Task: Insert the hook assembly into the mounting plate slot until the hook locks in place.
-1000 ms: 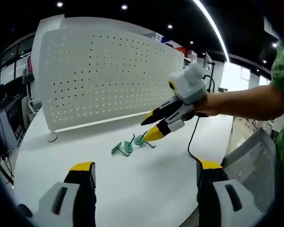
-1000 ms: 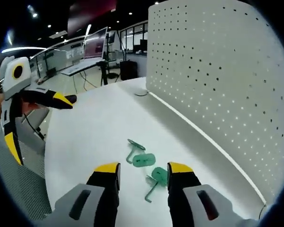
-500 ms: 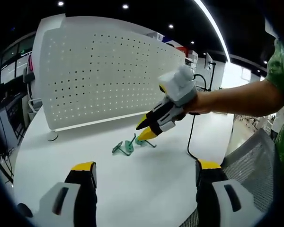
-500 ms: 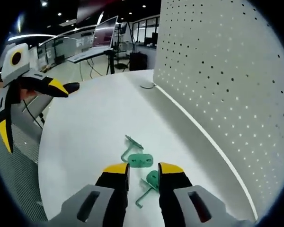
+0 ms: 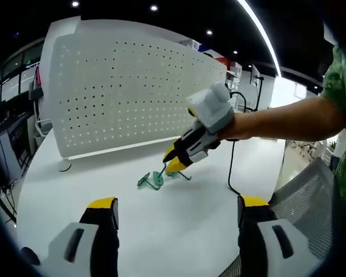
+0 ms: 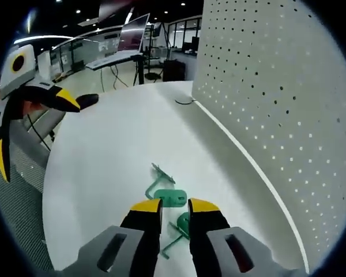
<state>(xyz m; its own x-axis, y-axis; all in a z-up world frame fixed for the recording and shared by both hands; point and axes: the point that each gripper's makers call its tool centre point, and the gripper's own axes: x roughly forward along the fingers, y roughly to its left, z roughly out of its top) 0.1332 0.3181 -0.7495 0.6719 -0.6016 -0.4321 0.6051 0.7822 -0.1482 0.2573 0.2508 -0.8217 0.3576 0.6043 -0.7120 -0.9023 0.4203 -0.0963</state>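
Two green hook assemblies lie on the white table in front of the white perforated mounting plate (image 5: pixel 121 86) (image 6: pixel 277 86). One hook (image 6: pixel 172 198) (image 5: pixel 149 181) sits just beyond my right gripper's tips. The other hook (image 6: pixel 182 223) (image 5: pixel 172 172) lies between and under its jaws. My right gripper (image 6: pixel 175 206) (image 5: pixel 173 161) is low over the hooks, its jaws drawn close with a narrow gap; I cannot tell whether they touch the hook. My left gripper (image 5: pixel 177 203) (image 6: pixel 43 135) hangs wide open and empty, well back from the hooks.
The table's curved edge (image 5: pixel 228 268) runs near a grey mesh chair (image 5: pixel 303 184). A black cable (image 5: pixel 233 173) trails across the table at the right. The plate's round foot (image 5: pixel 63 167) rests at the far left. Desks and monitors (image 6: pixel 121 52) stand behind.
My right gripper has come down and forward over the hooks, and its jaws have narrowed steadily. The left gripper has held still.
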